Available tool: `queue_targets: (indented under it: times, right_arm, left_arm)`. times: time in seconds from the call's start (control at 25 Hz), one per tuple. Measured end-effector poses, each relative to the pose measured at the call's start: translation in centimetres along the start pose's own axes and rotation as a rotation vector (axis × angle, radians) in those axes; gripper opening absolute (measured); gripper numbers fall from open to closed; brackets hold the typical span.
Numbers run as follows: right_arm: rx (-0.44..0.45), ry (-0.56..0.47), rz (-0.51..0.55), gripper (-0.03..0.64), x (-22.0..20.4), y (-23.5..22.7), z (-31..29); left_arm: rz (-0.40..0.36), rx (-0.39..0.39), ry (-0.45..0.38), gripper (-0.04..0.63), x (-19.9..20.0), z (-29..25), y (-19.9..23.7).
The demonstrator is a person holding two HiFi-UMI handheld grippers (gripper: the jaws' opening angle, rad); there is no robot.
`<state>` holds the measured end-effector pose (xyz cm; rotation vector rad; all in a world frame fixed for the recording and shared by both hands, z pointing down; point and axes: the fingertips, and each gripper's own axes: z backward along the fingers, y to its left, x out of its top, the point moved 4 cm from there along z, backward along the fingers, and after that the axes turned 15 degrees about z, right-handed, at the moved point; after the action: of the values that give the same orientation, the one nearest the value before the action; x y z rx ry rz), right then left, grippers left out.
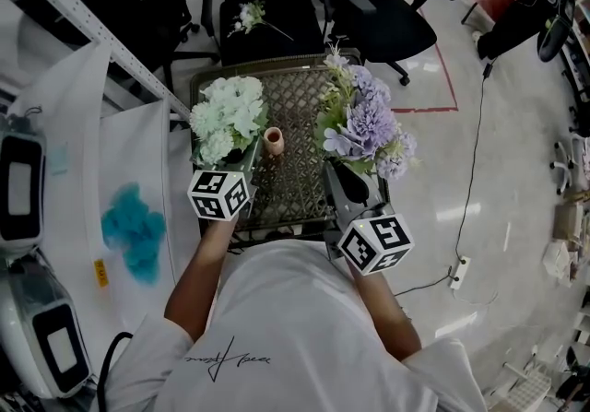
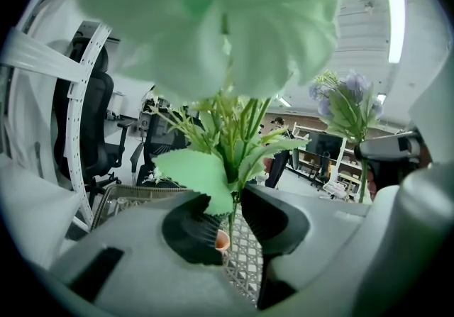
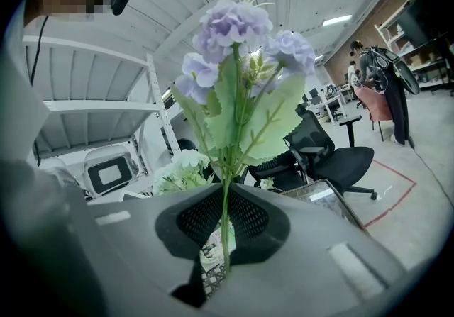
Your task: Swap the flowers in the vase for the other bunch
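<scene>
A small pink vase (image 1: 273, 140) stands empty on the metal lattice table (image 1: 295, 189), between my two grippers. My left gripper (image 1: 241, 158) is shut on the stems of a pale green-white bunch (image 1: 227, 115) and holds it upright, left of the vase. In the left gripper view the stems (image 2: 231, 167) run between the jaws (image 2: 230, 220), with the vase (image 2: 222, 240) low behind them. My right gripper (image 1: 347, 176) is shut on the stem of a purple bunch (image 1: 369, 124), upright to the vase's right. The right gripper view shows that stem (image 3: 225, 227) pinched and the blooms (image 3: 237, 39) above.
Two black office chairs (image 1: 378, 14) stand beyond the table; a small white sprig (image 1: 249, 16) lies on the left one's seat. A white metal rack (image 1: 83, 23) and a white cloth with a blue stain (image 1: 134, 226) are on the left. A cable and power strip (image 1: 458, 270) lie on the floor at right.
</scene>
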<state>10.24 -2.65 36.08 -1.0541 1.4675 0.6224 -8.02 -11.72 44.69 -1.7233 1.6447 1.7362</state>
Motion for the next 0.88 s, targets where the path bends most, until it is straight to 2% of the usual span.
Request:
queue_targets:
  times: [0.2, 0.32, 0.56, 0.88]
  right_arm:
    - [0.001, -0.009, -0.010, 0.029, 0.1, 0.6, 0.3]
    - [0.002, -0.013, -0.012, 0.029, 0.0, 0.9, 0.7]
    - [0.004, -0.015, -0.013, 0.029, -0.2, 1.6, 1.2]
    - [0.029, -0.028, 0.005, 0.028, -2.2, 4.8, 1.0]
  left_arm:
    - [-0.055, -0.015, -0.023, 0.074, 0.9, 0.8, -1.5]
    - [-0.024, -0.038, -0.046, 0.072, 0.9, 1.4, -2.4]
    - [0.020, -0.030, -0.053, 0.072, 0.4, 3.0, -2.7]
    - [0.024, -0.046, -0.058, 0.072, -0.5, 7.0, -2.1]
